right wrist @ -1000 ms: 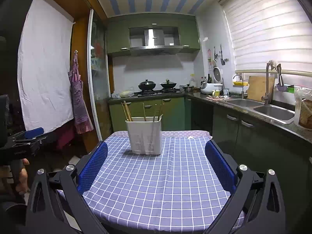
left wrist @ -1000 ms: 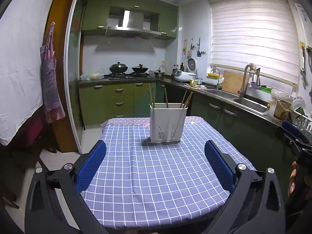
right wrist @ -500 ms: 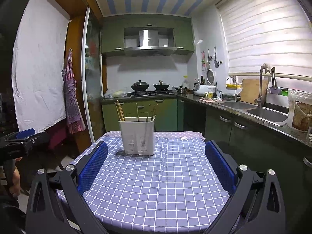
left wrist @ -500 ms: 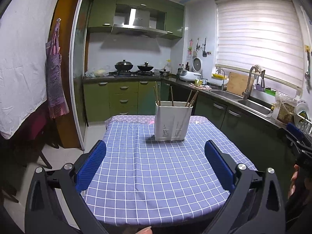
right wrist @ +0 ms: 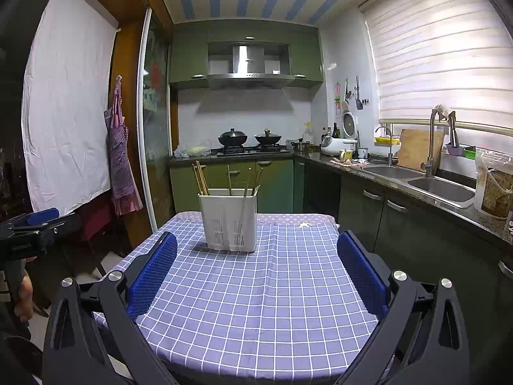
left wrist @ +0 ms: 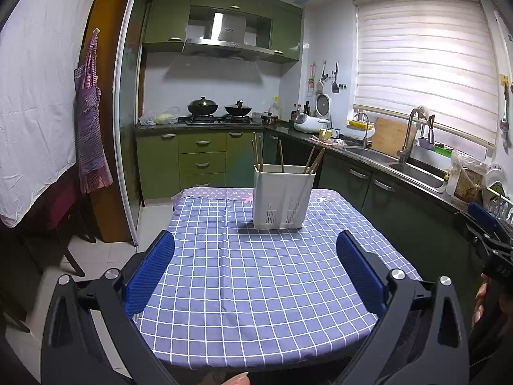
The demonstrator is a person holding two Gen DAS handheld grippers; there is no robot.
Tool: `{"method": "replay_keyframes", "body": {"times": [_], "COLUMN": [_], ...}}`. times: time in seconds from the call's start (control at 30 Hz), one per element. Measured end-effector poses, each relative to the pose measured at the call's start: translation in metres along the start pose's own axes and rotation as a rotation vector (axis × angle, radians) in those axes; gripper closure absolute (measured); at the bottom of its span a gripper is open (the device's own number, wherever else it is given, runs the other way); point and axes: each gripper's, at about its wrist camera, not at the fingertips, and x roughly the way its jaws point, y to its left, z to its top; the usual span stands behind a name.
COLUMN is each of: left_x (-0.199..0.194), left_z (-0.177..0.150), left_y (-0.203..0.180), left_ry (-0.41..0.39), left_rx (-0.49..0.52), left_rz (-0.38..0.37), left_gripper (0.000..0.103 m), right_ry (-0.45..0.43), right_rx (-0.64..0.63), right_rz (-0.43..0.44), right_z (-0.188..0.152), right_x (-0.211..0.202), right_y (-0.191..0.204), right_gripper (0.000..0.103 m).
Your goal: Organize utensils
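A white slotted utensil holder point(left wrist: 282, 197) stands upright at the far end of the table, with several wooden chopsticks point(left wrist: 258, 155) sticking out of it. It also shows in the right wrist view point(right wrist: 229, 219), with chopsticks point(right wrist: 201, 176). My left gripper point(left wrist: 256, 256) is open and empty, held over the near end of the table, well short of the holder. My right gripper point(right wrist: 256, 256) is open and empty, also short of the holder. The right gripper shows at the right edge of the left wrist view point(left wrist: 487, 234); the left gripper shows at the left edge of the right wrist view point(right wrist: 35, 224).
The table carries a blue checked cloth point(left wrist: 256, 288). A green kitchen counter with sink point(left wrist: 413, 173) runs along the right. A stove with pots point(left wrist: 218, 112) is at the back. A chair point(left wrist: 64, 224) and hanging apron point(left wrist: 89, 147) are on the left.
Both grippers have tilted upward and drawn back a little, so the holder sits lower and farther in view. Both stay open and empty.
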Motion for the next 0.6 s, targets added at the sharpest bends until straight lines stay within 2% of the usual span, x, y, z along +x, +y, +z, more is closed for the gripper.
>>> {"method": "replay_keyframes", "body": {"times": [0.6], "left_x": [0.0011], "left_z": [-0.0011], "left_y": [-0.0012], "left_ry": [0.011], "left_rx": [0.003], "left_rz": [-0.004], "left_gripper": [0.007], "right_ry": [0.01], "right_rx": [0.005], "right_rz": [0.008], "right_z": [-0.0015], "right_x": [0.0024], "right_y": [0.0008], "right_gripper": [0.005]}}
